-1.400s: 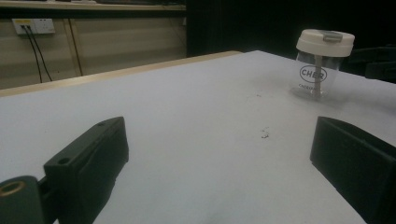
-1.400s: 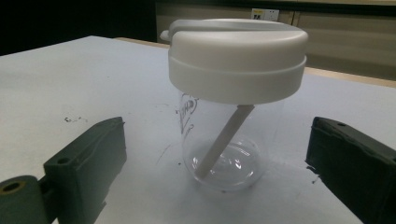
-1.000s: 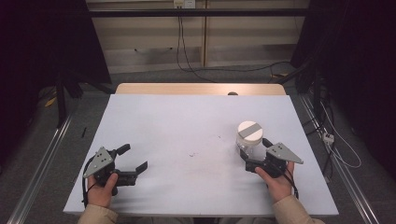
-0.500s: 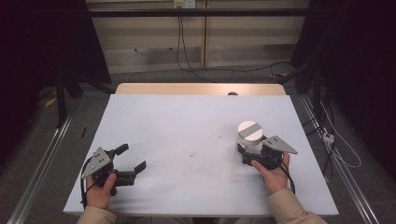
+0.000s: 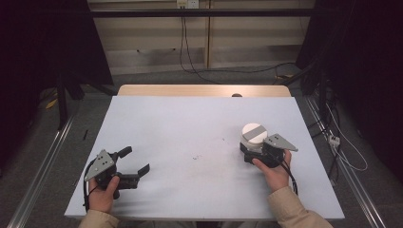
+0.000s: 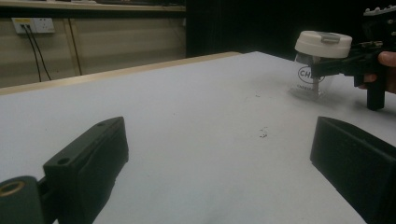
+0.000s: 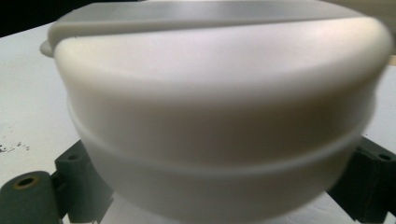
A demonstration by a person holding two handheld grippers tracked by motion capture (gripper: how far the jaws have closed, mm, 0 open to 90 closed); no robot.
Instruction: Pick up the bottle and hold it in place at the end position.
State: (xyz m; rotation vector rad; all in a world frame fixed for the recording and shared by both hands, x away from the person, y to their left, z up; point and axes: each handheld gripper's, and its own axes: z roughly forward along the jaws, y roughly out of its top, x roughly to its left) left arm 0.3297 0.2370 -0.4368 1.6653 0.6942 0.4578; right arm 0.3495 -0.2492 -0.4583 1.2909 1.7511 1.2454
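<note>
From above, I see my right gripper with its jaws set on either side of a clear jar with a white lid, standing upright on the right half of the white counter; in the right gripper view the lid looms between both jaws, though I cannot tell whether they press the jar or merely flank it. My left gripper rests near the counter's front left corner, well apart from the jar, its jaws spread wide over bare surface (a few dark specks lie on the counter ahead of it). In the left gripper view the jar shows dark printed lettering on its clear wall.
</note>
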